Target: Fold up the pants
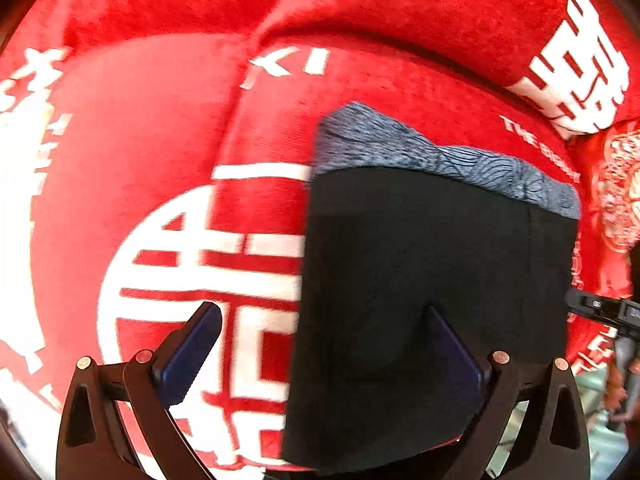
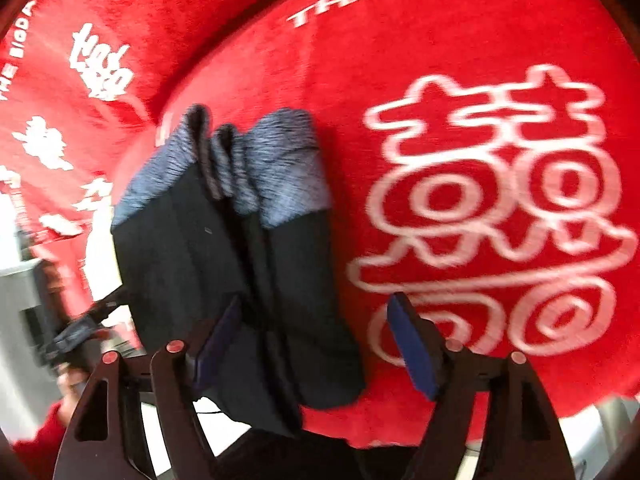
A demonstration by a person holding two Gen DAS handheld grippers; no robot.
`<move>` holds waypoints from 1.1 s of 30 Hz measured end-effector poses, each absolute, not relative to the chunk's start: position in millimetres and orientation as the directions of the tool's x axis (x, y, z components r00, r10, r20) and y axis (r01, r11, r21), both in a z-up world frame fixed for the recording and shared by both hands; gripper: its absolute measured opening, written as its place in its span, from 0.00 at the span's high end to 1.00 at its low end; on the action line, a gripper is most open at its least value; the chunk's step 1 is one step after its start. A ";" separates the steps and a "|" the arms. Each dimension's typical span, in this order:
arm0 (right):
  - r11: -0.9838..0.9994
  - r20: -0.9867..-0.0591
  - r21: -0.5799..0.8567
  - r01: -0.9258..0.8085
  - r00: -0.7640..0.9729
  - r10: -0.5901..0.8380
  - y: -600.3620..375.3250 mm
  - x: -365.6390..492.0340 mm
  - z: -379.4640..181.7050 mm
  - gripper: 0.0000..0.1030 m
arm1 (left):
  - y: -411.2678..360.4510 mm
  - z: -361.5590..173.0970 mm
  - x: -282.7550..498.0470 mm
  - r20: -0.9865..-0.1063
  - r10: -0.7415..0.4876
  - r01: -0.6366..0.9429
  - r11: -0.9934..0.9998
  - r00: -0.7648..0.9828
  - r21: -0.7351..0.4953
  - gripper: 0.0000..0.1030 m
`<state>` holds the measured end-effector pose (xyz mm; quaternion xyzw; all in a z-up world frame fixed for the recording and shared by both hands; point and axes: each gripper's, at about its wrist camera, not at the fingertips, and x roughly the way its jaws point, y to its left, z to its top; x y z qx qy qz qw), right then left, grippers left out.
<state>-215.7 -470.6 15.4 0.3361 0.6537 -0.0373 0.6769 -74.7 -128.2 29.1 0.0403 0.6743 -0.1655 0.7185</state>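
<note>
Both claws, left (image 1: 320,344) and right (image 2: 320,340), hover open over the folded pants (image 1: 432,280), so folding looks finished; next, withdraw without snagging.

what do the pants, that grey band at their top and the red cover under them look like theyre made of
Pants: smooth, matte black woven cloth, probably; it lies flat with crisp folds and no sheen.
Grey band: looks like a heathered knit or elastic, speckled blue-grey and gathered in ripples.
Red cover: plush fleece or velvet, likely; a soft nap with fuzzy-edged white characters.
</note>
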 end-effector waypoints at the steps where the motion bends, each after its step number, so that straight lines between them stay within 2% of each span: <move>1: 0.786 -0.927 0.367 0.497 0.132 0.350 -469.9 -218.9 21.3 0.24 | -129.0 34.3 -77.8 -0.987 -0.151 0.298 0.946 0.058 -0.127 0.01; 5: 0.823 -0.957 0.291 0.488 0.133 0.259 -453.4 -230.0 49.6 0.20 | -130.2 59.8 -97.2 -0.990 -0.077 0.332 0.943 0.117 -0.034 0.01; 7: 0.833 -0.961 0.277 0.479 0.136 0.242 -441.5 -234.7 58.3 0.16 | -130.8 66.7 -105.4 -0.991 -0.070 0.341 0.940 0.117 -0.025 0.01; 11: 0.861 -0.972 0.230 0.453 0.145 0.183 -409.4 -237.0 78.7 0.15 | -139.8 76.6 -122.8 -0.994 -0.050 0.356 0.935 0.102 -0.010 0.01; 12: 0.868 -0.974 0.220 0.446 0.147 0.172 -407.0 -241.0 82.9 0.10 | -143.5 80.1 -127.6 -0.993 -0.046 0.357 0.934 0.104 -0.006 0.01; 13: 0.872 -0.976 0.210 0.441 0.149 0.160 -402.2 -240.7 87.0 0.00 | -147.4 84.0 -131.4 -0.993 -0.044 0.361 0.933 0.111 -0.001 0.01; 24: 0.887 -0.982 0.162 0.432 0.160 0.102 -369.7 -250.4 125.2 0.00 | -155.8 121.1 -156.7 -0.986 0.029 0.380 0.920 0.165 0.090 0.01; 33: 0.883 -0.984 0.141 0.447 0.162 0.074 -358.8 -257.4 146.9 0.00 | -164.2 134.8 -173.2 -0.991 0.034 0.420 0.904 0.128 0.085 0.01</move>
